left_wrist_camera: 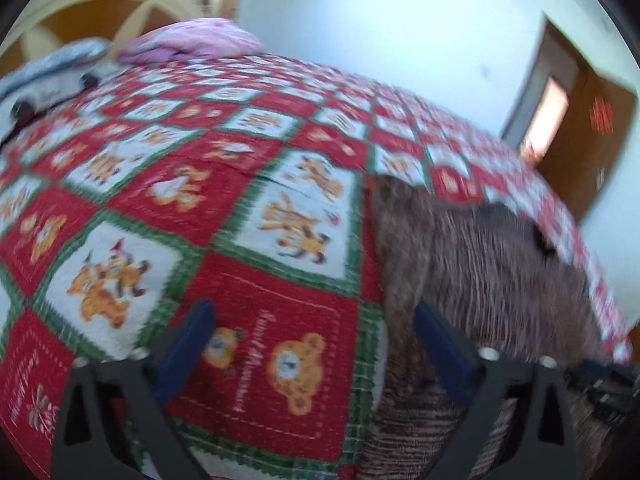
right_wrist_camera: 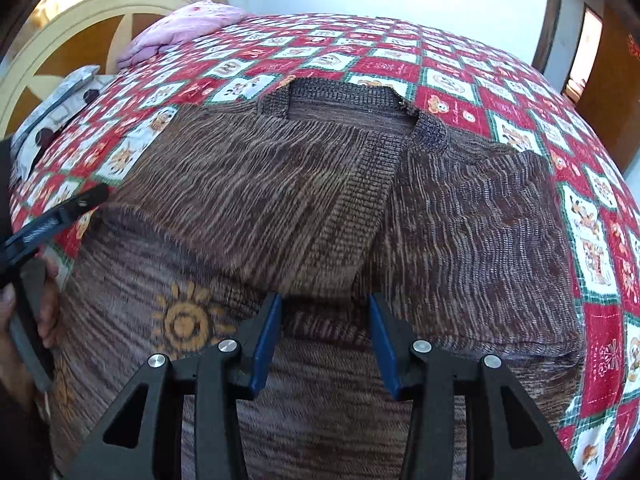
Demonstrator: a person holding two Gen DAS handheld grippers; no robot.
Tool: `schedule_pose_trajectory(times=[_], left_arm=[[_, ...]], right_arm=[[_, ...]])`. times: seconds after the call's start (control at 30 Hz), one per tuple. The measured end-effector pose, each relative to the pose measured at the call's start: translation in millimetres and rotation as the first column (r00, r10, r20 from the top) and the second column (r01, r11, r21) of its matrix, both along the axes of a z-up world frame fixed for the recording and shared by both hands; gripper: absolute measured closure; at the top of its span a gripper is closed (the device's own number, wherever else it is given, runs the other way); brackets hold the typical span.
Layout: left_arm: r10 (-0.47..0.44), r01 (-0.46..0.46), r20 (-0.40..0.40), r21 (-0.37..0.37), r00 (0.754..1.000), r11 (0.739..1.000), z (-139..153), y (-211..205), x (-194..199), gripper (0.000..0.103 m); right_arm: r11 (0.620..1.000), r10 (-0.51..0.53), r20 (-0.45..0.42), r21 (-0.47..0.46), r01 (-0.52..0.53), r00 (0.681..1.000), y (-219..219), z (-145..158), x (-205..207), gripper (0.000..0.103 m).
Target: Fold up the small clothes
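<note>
A brown ribbed knit cardigan (right_wrist_camera: 280,184) lies flat on the red, white and green patchwork quilt (right_wrist_camera: 452,68), collar (right_wrist_camera: 344,96) at the far side and an orange sun motif (right_wrist_camera: 186,320) near its left hem. My right gripper (right_wrist_camera: 325,300) hovers over the cardigan's lower middle, jaws apart, the knit lying under them and not pinched. My left gripper (left_wrist_camera: 312,312) stands wide open over the quilt (left_wrist_camera: 180,184) at the cardigan's (left_wrist_camera: 480,272) left edge. It also shows in the right wrist view as the left gripper (right_wrist_camera: 52,216), held by a hand (right_wrist_camera: 44,312).
A pink bundle (right_wrist_camera: 180,28) and a grey-and-white patterned cloth (right_wrist_camera: 60,100) lie at the far left, by a cream headboard (right_wrist_camera: 80,12). A white wall and a wooden door (right_wrist_camera: 604,92) stand beyond the bed's far right edge.
</note>
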State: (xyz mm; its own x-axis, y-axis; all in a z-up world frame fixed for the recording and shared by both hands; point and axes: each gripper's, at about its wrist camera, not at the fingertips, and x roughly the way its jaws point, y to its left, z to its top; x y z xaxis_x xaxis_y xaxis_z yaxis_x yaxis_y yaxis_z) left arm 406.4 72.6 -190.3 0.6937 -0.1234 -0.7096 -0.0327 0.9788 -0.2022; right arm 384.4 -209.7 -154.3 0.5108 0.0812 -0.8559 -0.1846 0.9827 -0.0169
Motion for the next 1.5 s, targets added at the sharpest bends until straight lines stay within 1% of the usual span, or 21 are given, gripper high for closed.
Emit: schedule_pose_trajectory(times=[0.07, 0.1, 0.17, 0.2, 0.3, 0.37, 0.4, 0.43, 0.5, 0.6, 0.77, 0.83, 0.87, 0.93, 0.97, 1.0, 1.13, 1.23, 1.3, 1.43, 1.5], left_arm=[[-0.020, 0.025, -0.040, 0.130, 0.999, 0.991, -2.7, -18.2, 1.2, 0.000], [-0.024, 0.034, -0.054, 0.197, 0.998, 0.980, -4.0, -27.4, 1.1, 0.000], [-0.011, 0.021, -0.041, 0.255, 0.999, 0.967, -3.3, -32.3, -1.8, 0.000], [-0.007, 0.018, -0.041, 0.264, 0.999, 0.964, -3.6, -32.4, -2.4, 0.000], [-0.004, 0.017, -0.054, 0.244, 0.999, 0.970, -5.6, -26.8, -3.7, 0.000], [-0.007, 0.020, -0.058, 0.228, 0.998, 0.974, -6.2, -24.4, -4.6, 0.000], [-0.008, 0.021, -0.057, 0.227, 0.998, 0.974, -6.2, -23.9, -5.7, 0.000], [-0.007, 0.020, -0.056, 0.228, 0.998, 0.973, -6.4, -24.8, -5.4, 0.000], [-0.007, 0.018, -0.051, 0.232, 0.999, 0.972, -6.2, -25.9, -8.0, 0.000], [-0.010, 0.021, -0.049, 0.232, 0.999, 0.973, -6.2, -26.6, -8.6, 0.000], [-0.015, 0.026, -0.051, 0.227, 0.999, 0.974, -6.3, -26.1, -10.1, 0.000], [-0.015, 0.026, -0.050, 0.229, 0.999, 0.973, -6.2, -26.0, -11.0, 0.000], [-0.015, 0.026, -0.051, 0.227, 0.999, 0.974, -6.1, -25.5, -11.8, 0.000], [-0.015, 0.026, -0.048, 0.223, 0.999, 0.974, -6.1, -25.2, -13.3, 0.000], [-0.015, 0.025, -0.046, 0.224, 0.999, 0.974, -6.1, -25.0, -13.2, 0.000], [-0.015, 0.025, -0.046, 0.226, 0.999, 0.974, -6.2, -25.7, -13.2, 0.000], [-0.016, 0.026, -0.046, 0.234, 0.999, 0.972, -6.2, -26.6, -13.3, 0.000], [-0.014, 0.024, -0.044, 0.235, 0.999, 0.972, -5.8, -26.3, -14.6, 0.000], [-0.010, 0.017, -0.033, 0.226, 0.999, 0.974, -2.0, -24.3, -17.6, 0.000], [0.006, -0.012, 0.037, 0.161, 0.999, 0.987, 16.9, -9.0, -22.0, 0.000], [0.012, -0.018, 0.034, 0.203, 0.999, 0.979, 18.5, -11.1, -14.1, 0.000]], right_arm=[[1.000, 0.009, 0.010, -0.017, -0.009, 1.000, 3.0, 7.8, -2.8, 0.058], [1.000, 0.011, 0.022, -0.008, -0.011, 1.000, 5.4, 14.3, -2.8, 0.058], [0.999, 0.017, 0.073, 0.027, -0.019, 0.997, 13.3, 32.9, 5.7, 0.058], [0.999, 0.021, 0.082, 0.030, -0.023, 0.996, 18.9, 36.6, 8.7, 0.058], [0.997, 0.057, 0.026, 0.047, -0.058, 0.998, 44.6, 30.2, 34.3, 0.057], [0.998, 0.066, -0.003, 0.012, -0.065, 0.998, 61.7, 13.2, 47.0, 0.057], [0.997, 0.075, -0.019, -0.009, -0.075, 0.997, 68.9, 3.8, 49.2, 0.054], [0.995, 0.082, -0.019, -0.049, -0.083, 0.996, 76.3, -5.6, 48.2, 0.053], [0.988, 0.092, 0.044, -0.126, -0.086, 0.995, 86.5, -10.1, 36.0, 0.053], [0.977, 0.124, 0.049, -0.183, -0.113, 0.991, 90.8, -11.8, 22.0, 0.053], [0.984, 0.148, 0.021, -0.105, -0.145, 0.989, 74.4, -4.8, 23.3, 0.053], [0.990, 0.133, 0.058, -0.057, -0.130, 0.989, 67.6, 5.1, 18.5, 0.053], [0.994, 0.111, 0.102, -0.035, -0.108, 0.989, 59.6, 11.5, 15.1, 0.053], [0.996, 0.083, 0.125, -0.052, -0.077, 0.989, 51.6, 11.6, 11.4, 0.053], [0.995, 0.074, 0.086, -0.073, -0.068, 0.994, 47.1, 3.0, 13.4, 0.053], [0.996, 0.076, 0.053, -0.058, -0.073, 0.996, 41.4, -5.7, 14.0, 0.052], [0.996, 0.084, 0.043, 0.001, -0.084, 0.996, 30.7, -5.4, 11.1, 0.052], [0.993, 0.105, 0.030, -0.053, -0.103, 0.994, 40.2, -7.3, 8.4, 0.052], [0.993, 0.104, 0.036, -0.061, -0.102, 0.994, 41.1, -7.6, 5.2, 0.052], [0.995, 0.099, 0.089, -0.035, -0.096, 0.991, 34.4, -9.4, -3.1, 0.051], [0.995, 0.104, 0.118, -0.004, -0.105, 0.988, 30.2, -4.1, -9.4, 0.051]])
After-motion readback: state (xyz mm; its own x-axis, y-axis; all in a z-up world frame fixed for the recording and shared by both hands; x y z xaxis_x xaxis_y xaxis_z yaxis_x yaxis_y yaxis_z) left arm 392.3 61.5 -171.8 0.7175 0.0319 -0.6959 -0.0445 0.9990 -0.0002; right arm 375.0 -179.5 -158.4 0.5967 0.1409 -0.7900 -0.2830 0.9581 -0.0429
